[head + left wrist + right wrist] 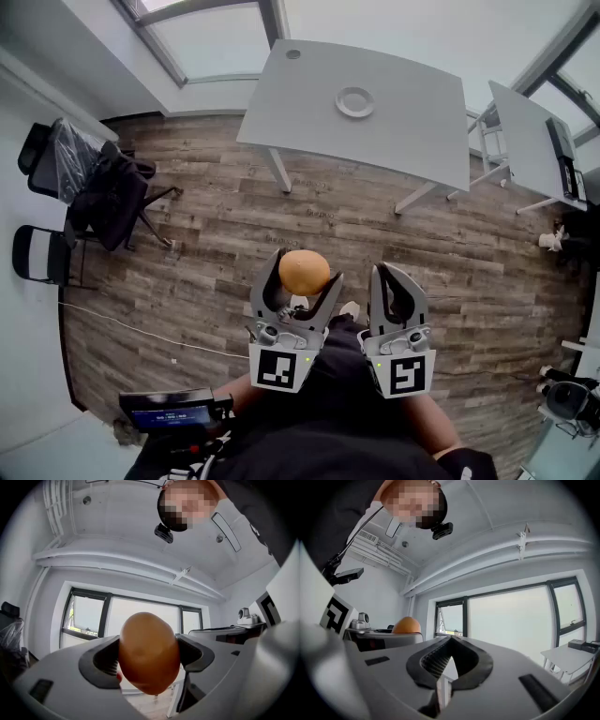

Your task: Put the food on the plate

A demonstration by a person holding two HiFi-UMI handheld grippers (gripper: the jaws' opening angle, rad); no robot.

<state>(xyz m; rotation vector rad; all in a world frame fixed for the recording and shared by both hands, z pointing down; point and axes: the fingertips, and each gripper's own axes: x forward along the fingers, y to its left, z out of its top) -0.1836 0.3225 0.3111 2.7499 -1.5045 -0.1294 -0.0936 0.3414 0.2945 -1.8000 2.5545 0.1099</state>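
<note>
My left gripper (302, 277) is shut on a smooth orange-brown bun (304, 271), held over the wooden floor close to the person's body. In the left gripper view the bun (149, 652) fills the gap between both pads (105, 663). My right gripper (396, 279) hangs beside it, shut and empty; in the right gripper view its tips (450, 645) meet, and the bun (407, 625) shows at the left. A small white plate (355, 101) lies on the grey table (309, 112) far ahead.
A second grey table (525, 141) stands at the right with a device on it. Black chairs (103, 187) draped with dark clothing stand at the left by the wall. A cable runs across the floor at the lower left.
</note>
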